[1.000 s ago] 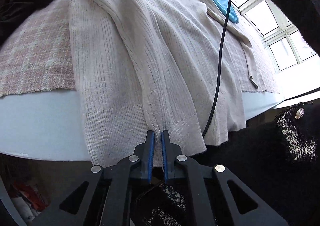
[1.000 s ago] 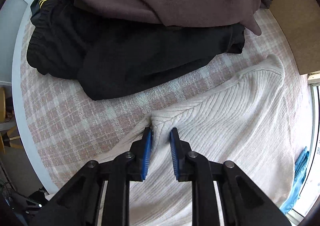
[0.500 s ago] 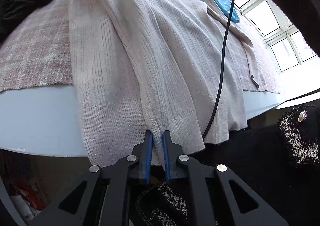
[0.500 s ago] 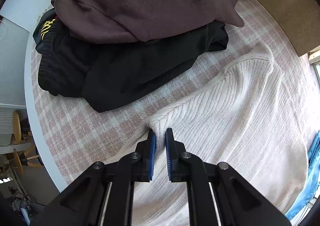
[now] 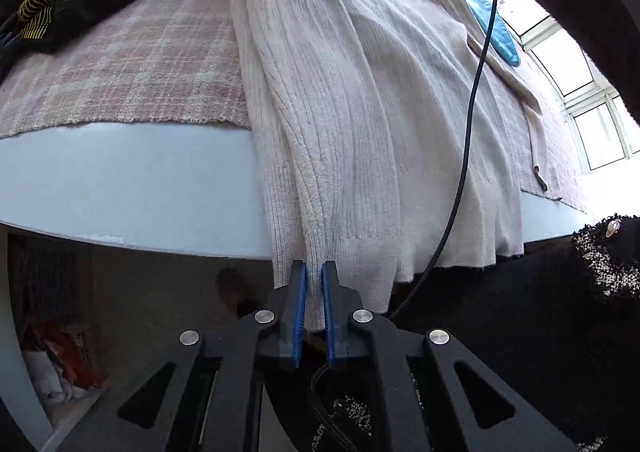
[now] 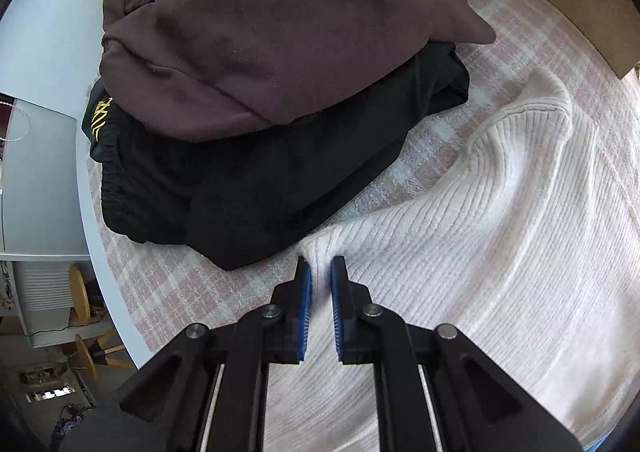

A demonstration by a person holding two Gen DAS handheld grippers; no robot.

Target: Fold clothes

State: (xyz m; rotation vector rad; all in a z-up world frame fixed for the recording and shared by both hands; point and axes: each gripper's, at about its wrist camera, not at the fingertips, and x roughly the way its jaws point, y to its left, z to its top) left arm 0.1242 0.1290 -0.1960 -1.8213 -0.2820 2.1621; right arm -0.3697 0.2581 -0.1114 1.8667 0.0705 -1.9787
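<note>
Cream ribbed sweater [image 5: 360,99] lies across the checked cloth [image 5: 132,79], hem draped over the table edge; left gripper [image 5: 314,284] pinches its hem, right gripper [image 6: 318,280] clamps its shoulder beside dark folded clothes [image 6: 260,71].

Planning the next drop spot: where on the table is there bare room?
Bare plaid cloth lies between the cream sweater and the dark clothes pile, out to the table's white edge. A narrower strip runs past the sweater's collar. The pile's side is crowded; the sweater covers the rest.
</note>
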